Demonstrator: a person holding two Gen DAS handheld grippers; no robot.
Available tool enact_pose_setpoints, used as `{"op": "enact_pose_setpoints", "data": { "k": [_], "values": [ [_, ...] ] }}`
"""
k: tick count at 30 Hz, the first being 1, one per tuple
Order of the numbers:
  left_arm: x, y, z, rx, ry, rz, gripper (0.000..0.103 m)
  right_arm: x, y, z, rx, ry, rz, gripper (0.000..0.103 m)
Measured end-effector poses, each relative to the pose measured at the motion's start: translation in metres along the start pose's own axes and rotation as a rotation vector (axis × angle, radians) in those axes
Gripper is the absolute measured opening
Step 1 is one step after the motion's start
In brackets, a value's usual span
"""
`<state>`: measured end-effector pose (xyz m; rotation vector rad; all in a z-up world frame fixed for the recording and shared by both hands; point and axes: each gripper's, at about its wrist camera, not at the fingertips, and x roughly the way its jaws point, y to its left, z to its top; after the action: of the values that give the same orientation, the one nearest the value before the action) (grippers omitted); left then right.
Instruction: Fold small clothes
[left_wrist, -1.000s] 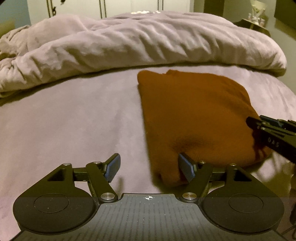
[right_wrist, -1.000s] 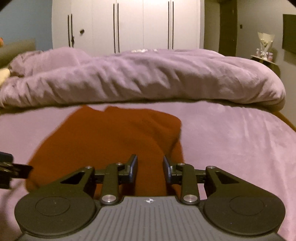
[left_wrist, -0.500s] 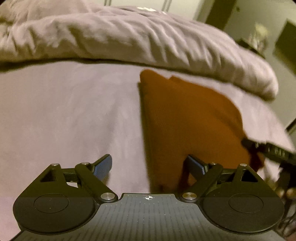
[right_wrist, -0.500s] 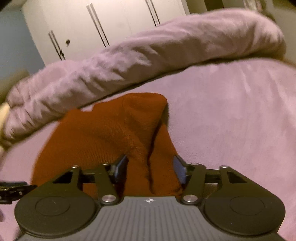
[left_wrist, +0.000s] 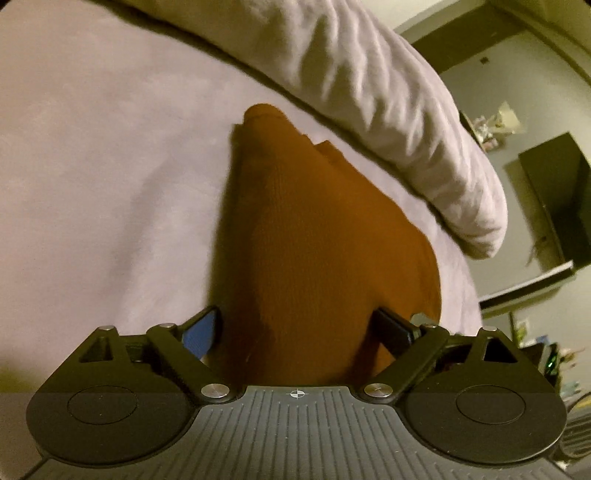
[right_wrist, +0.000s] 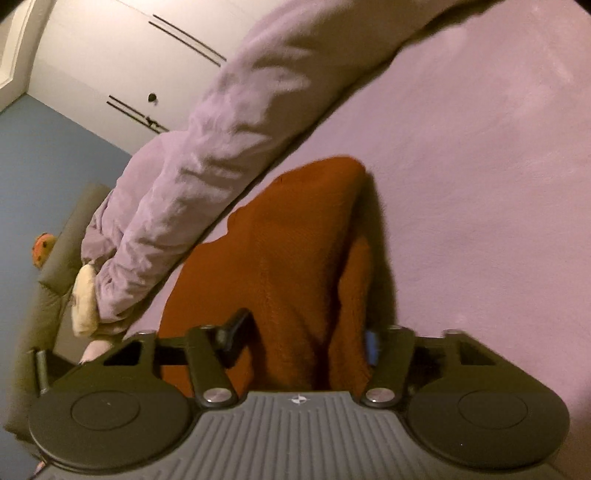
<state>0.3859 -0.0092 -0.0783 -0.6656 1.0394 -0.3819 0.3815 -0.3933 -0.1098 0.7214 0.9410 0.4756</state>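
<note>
The rust-brown garment (left_wrist: 317, 240) lies folded on the bed sheet (left_wrist: 110, 184). The left gripper (left_wrist: 297, 330) straddles its near end, jaws wide; the right gripper (right_wrist: 299, 334) is closing around another edge.

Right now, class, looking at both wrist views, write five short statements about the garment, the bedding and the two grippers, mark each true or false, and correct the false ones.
1. The garment is rust-orange. True.
2. It lies on a wooden table. False: it lies on a pale purple bed sheet.
3. A rumpled duvet is bunched up beyond the garment. True.
4. The left gripper is clamped shut beside the garment. False: its jaws stand wide, with the near end of the garment between them.
5. The right gripper has only bare sheet between its fingers. False: garment fabric sits between its jaws, which are closing.
</note>
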Motion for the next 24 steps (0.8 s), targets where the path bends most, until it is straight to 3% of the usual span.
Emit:
{"op": "enact_pose_setpoints", "data": {
  "k": [5, 7, 10, 14, 17, 24],
  "values": [
    [0.016, 0.001, 0.01, -0.039, 0.024, -0.028, 0.081, 0.014, -0.009, 0.007, 0.072, 0.014, 0.069, 0.059],
    [0.017, 0.001, 0.012, -0.053, 0.028, -0.023, 0.07, 0.02, -0.004, 0.008, 0.066, 0.02, 0.066, 0.06],
    [0.012, -0.001, 0.014, -0.06, 0.018, -0.027, 0.053, 0.023, 0.003, 0.006, 0.016, -0.003, 0.038, 0.047],
    [0.001, -0.013, 0.017, -0.027, 0.004, -0.024, 0.048, 0.014, 0.016, 0.001, -0.015, -0.048, 0.031, 0.036],
    [-0.011, -0.021, 0.019, -0.004, -0.021, -0.047, 0.047, 0.006, 0.032, 0.001, -0.043, -0.064, 0.039, 0.033],
    [-0.062, -0.019, 0.011, 0.025, -0.082, -0.068, 0.047, -0.01, 0.069, -0.005, -0.069, -0.095, 0.146, 0.032]
  ]
}}
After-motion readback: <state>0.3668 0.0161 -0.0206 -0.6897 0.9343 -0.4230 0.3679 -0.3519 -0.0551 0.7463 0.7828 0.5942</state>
